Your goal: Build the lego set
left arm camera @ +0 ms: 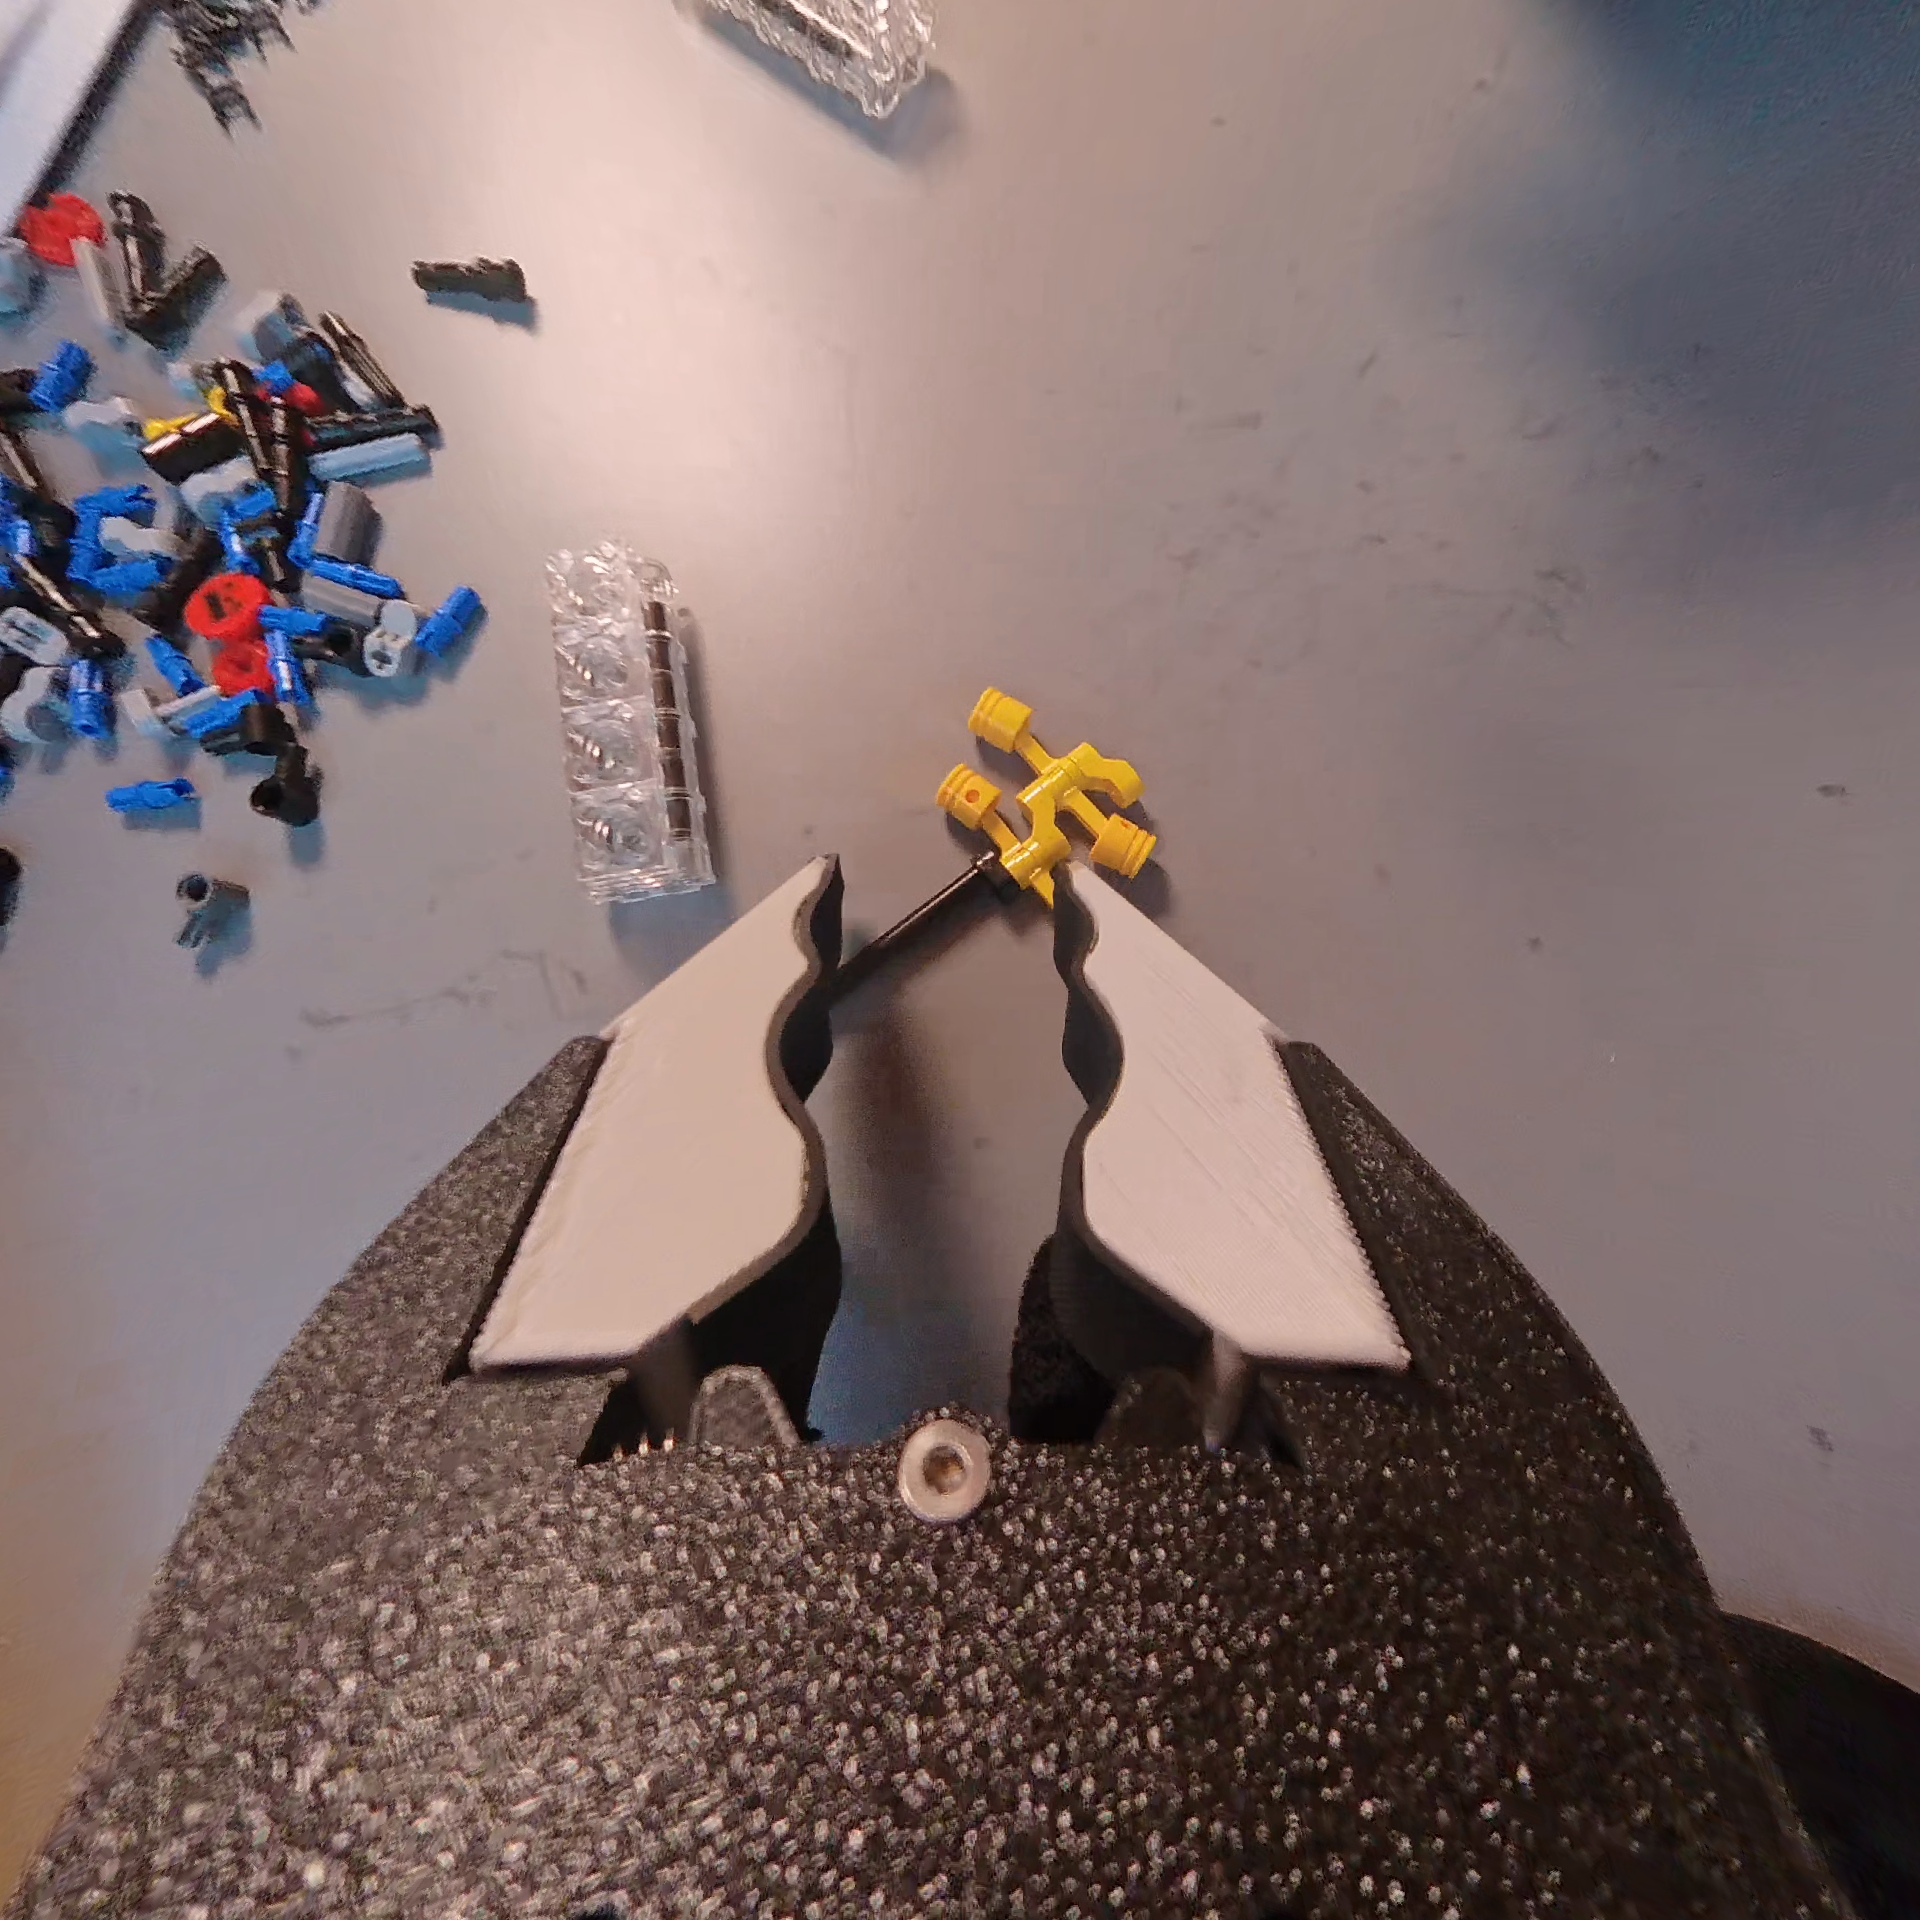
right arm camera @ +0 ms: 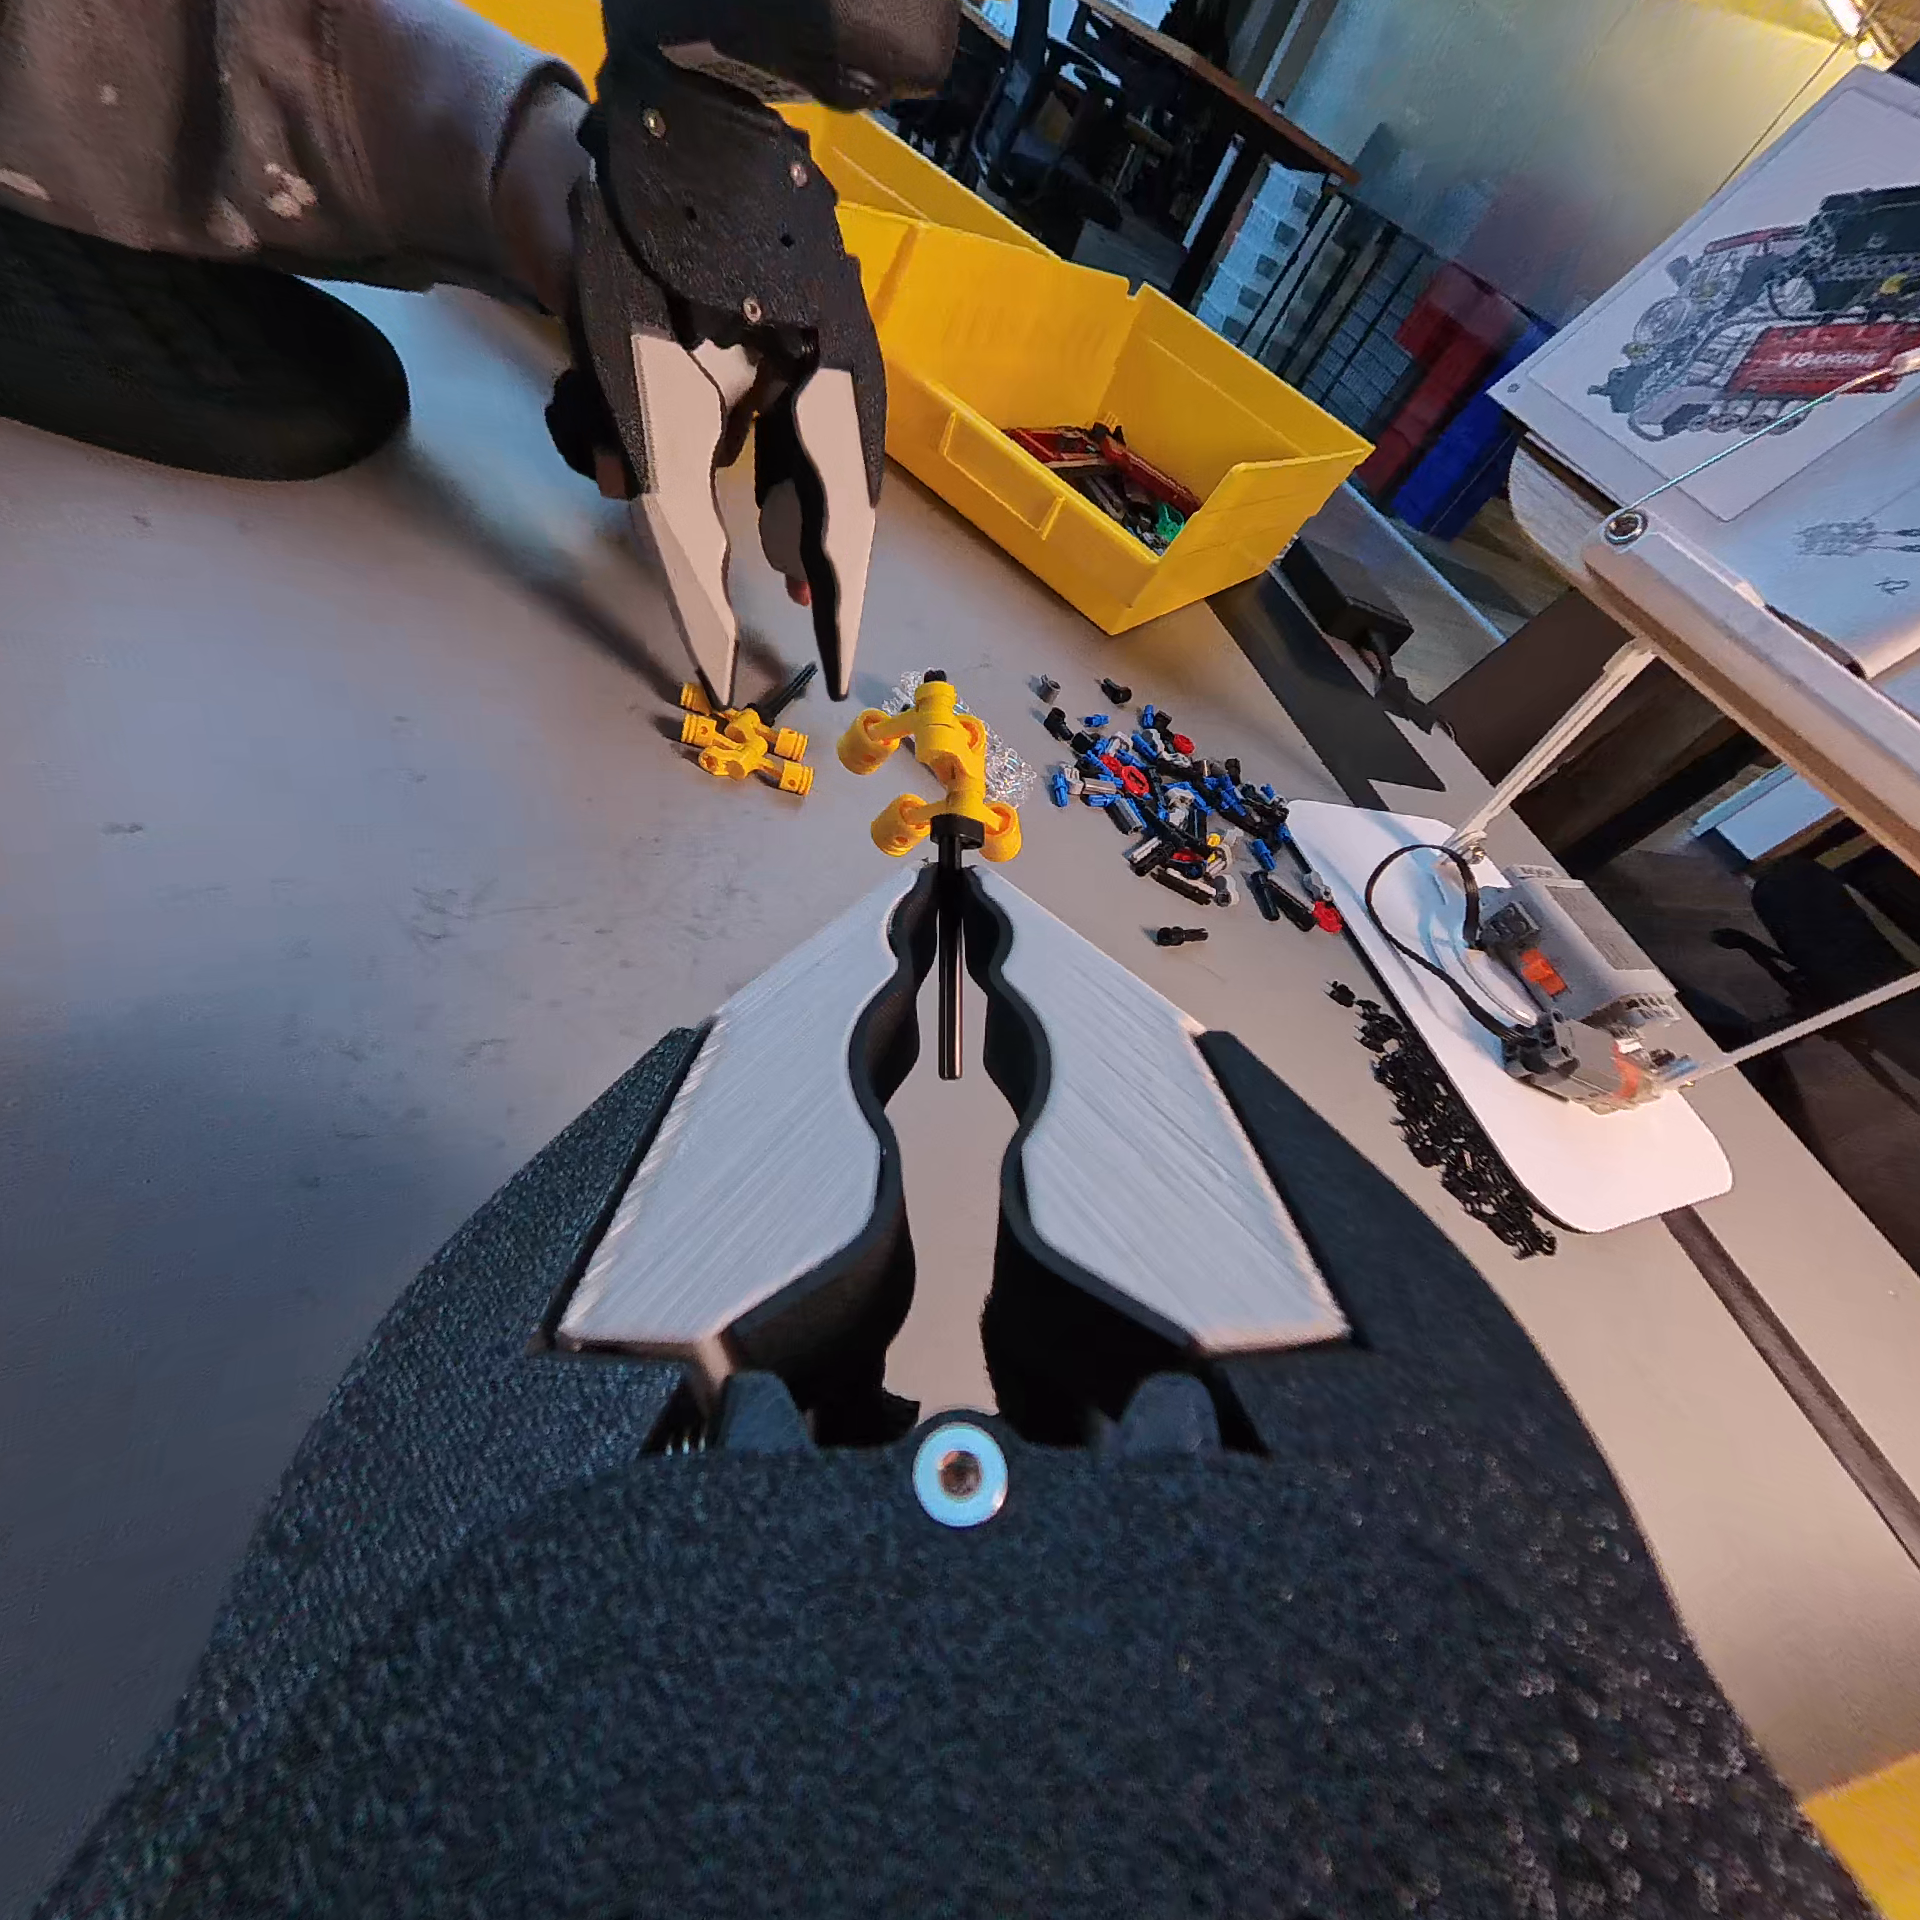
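**Risk: crank on the tabletop skids at pickup**

My left gripper (left arm camera: 945,883) is spread apart astride the black axle (left arm camera: 920,909) of the yellow piston assembly (left arm camera: 1049,795), mid-tabletop. Closing off-centre could flick it toward the clear block (left arm camera: 629,727). My right gripper (right arm camera: 948,883) is clamped on the second piston assembly (right arm camera: 935,769) by its thin axle; it may swivel.

Your left wrist cam looks steeply down, close over the table (left arm camera: 1351,520). Your right wrist cam sits lower, facing fwd across the table to a yellow bin (right arm camera: 1091,416) & room behind. Both share the yellow piston assembly (left arm camera: 1044,795) (right arm camera: 746,746) and loose parts pile (left arm camera: 197,561) (right arm camera: 1174,790).
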Demonstrator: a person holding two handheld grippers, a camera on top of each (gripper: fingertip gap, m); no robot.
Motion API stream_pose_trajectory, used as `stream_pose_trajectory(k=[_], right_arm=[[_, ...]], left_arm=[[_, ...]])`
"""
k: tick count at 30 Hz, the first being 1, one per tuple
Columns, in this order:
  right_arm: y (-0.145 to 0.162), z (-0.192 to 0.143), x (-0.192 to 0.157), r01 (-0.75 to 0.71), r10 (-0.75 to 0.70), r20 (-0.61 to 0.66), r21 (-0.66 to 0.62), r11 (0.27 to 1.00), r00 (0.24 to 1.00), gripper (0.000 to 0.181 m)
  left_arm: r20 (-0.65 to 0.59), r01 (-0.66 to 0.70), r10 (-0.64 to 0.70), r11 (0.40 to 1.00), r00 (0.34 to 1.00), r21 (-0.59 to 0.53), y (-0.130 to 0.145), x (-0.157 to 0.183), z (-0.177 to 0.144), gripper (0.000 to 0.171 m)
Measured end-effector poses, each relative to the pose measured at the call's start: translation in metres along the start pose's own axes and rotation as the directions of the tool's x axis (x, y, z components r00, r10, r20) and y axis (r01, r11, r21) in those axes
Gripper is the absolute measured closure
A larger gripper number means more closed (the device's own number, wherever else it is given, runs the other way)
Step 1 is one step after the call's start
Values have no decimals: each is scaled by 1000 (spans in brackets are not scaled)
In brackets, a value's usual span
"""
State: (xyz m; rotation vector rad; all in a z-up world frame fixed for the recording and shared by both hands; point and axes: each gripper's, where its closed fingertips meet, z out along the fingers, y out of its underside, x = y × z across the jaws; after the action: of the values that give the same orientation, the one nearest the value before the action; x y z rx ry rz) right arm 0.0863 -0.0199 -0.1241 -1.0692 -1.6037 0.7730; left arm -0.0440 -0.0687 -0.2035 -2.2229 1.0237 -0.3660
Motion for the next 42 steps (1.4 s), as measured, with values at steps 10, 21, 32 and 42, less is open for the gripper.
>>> stream_pose_trajectory(k=[10, 21, 32, 42], right_arm=[[2, -1, 1, -3, 3, -2, 1, 1000, 1000, 178], [5, 0, 0, -1, 1, 5, -12, 1000, 1000, 178], [9, 3, -3, 14, -13, 13, -32, 999, 1000, 178], [8, 3, -2, 14, -13, 7, -27, 1000, 1000, 178]], left_arm=[[-54, -42, 43, 999, 998, 11, -11, 11, 16, 155], [32, 6, -8, 998, 999, 55, -12, 9, 4, 157], [33, 114, -115, 993, 993, 11, 8, 4, -11, 156], [-48, 76, -76, 997, 996, 4, -5, 24, 13, 159]])
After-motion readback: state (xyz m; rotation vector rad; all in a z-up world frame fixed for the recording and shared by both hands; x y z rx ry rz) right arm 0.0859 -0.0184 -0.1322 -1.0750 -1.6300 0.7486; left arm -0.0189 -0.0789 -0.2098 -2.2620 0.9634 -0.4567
